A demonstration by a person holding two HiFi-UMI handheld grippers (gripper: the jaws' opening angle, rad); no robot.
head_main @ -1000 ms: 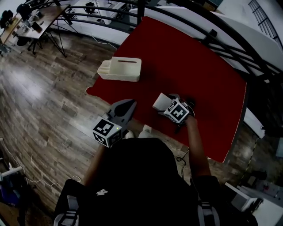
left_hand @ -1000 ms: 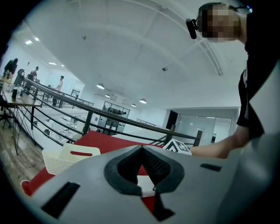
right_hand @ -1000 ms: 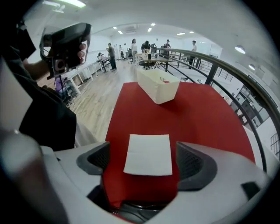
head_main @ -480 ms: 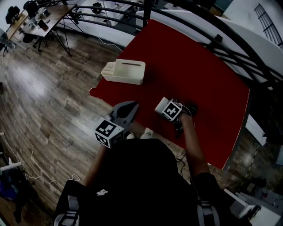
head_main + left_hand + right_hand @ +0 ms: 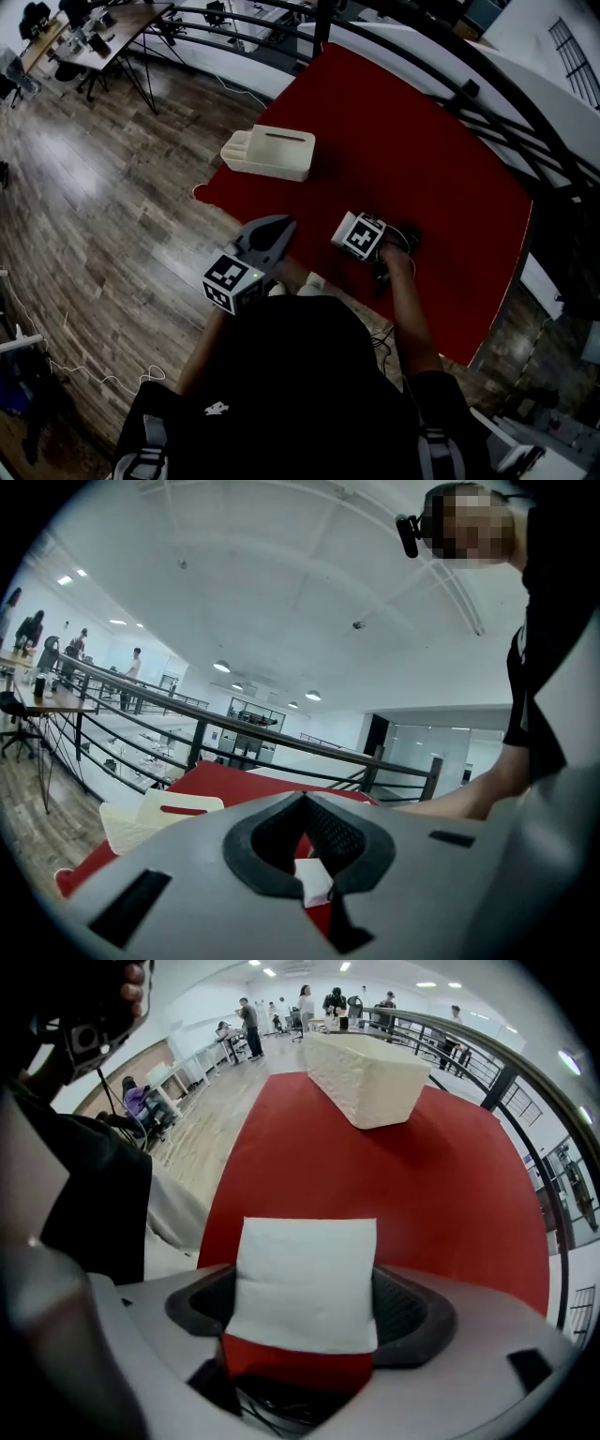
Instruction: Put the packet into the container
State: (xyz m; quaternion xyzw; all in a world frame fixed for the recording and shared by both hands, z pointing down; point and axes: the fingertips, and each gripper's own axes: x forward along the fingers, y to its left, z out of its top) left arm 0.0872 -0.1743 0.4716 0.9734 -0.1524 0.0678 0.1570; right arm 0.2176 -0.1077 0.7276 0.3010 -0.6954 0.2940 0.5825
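Wood-plank floor (image 5: pixel 112 206) and a black railing (image 5: pixel 450 75) frame the head view; desks (image 5: pixel 103 28) sit upper left beyond the rail. One table (image 5: pixel 422 159) under a red cloth, one cream container (image 5: pixel 272 153) near its left corner, two grippers. Left gripper (image 5: pixel 272 234) hangs over the table's near edge, well apart from the container. Right gripper (image 5: pixel 356 234) is down at the cloth, further in; its marker cube covers the jaws here, and only a pale sliver of the packet (image 5: pixel 339 228) shows beside it, so no grip readout from this angle. Left gripper view: left gripper (image 5: pixel 302 799) has its jaws closed tip to tip, nothing between them. A small white patch shows through the jaw opening, probably the packet, too little visible to be sure. Container (image 5: pixel 159 813) low left on the red table (image 5: pixel 225 780), railing (image 5: pixel 234 728) behind it, forearm (image 5: pixel 450 803) coming in from the right, white ceiling with lights overhead. None of that ceiling shows from the head. Right gripper view gives what the head view lacks: right gripper (image 5: pixel 309 1309) is clamped on the one white packet (image 5: pixel 305 1279), a pad against each side, packet upright and square-on, red cloth visible under its lower edge. Container (image 5: pixel 366 1077) is straight ahead, well apart, across the open red table (image 5: pixel 422 1185). Several people (image 5: pixel 305 997) stand far back in a bright open-plan room.
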